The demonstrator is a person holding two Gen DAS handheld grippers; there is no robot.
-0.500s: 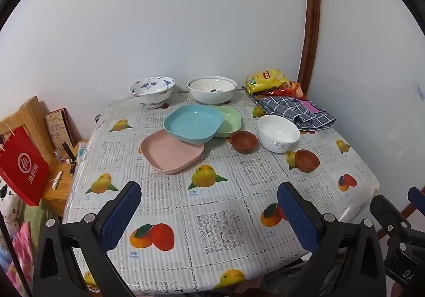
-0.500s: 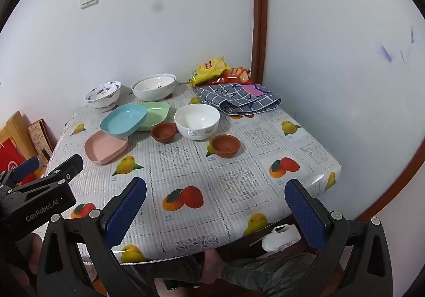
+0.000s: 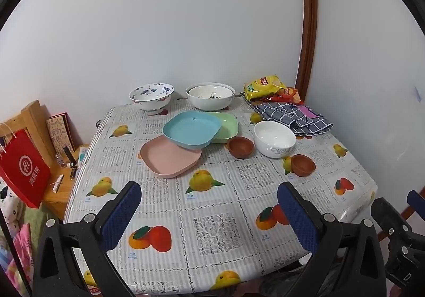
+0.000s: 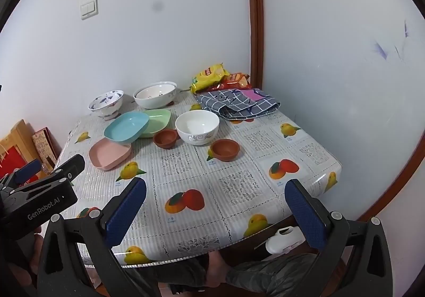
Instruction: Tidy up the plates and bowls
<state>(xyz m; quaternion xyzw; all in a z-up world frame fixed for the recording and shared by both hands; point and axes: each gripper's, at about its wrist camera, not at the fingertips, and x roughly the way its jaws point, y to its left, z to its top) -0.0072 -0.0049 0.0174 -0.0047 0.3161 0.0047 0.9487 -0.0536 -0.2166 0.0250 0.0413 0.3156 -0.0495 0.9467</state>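
Plates and bowls, spread over the far half of the fruit-print table (image 3: 212,217): blue plate (image 3: 191,130) tilted, overlapping the pink plate (image 3: 170,160) in front and the green plate (image 3: 225,127) behind, with a brown bowl (image 3: 240,147) just right of them, then a white bowl (image 3: 274,139) and a second brown bowl (image 3: 302,165) nearer the right edge. At the back by the wall, a blue-patterned bowl (image 3: 151,96) and a wide pale bowl (image 3: 210,96) (snack bags (image 3: 264,85) and a checked cloth (image 3: 293,117) in the corner). Left gripper (image 3: 209,217) and right gripper (image 4: 216,213) both spread wide over the near edge, holding nothing, well apart from the dishes.
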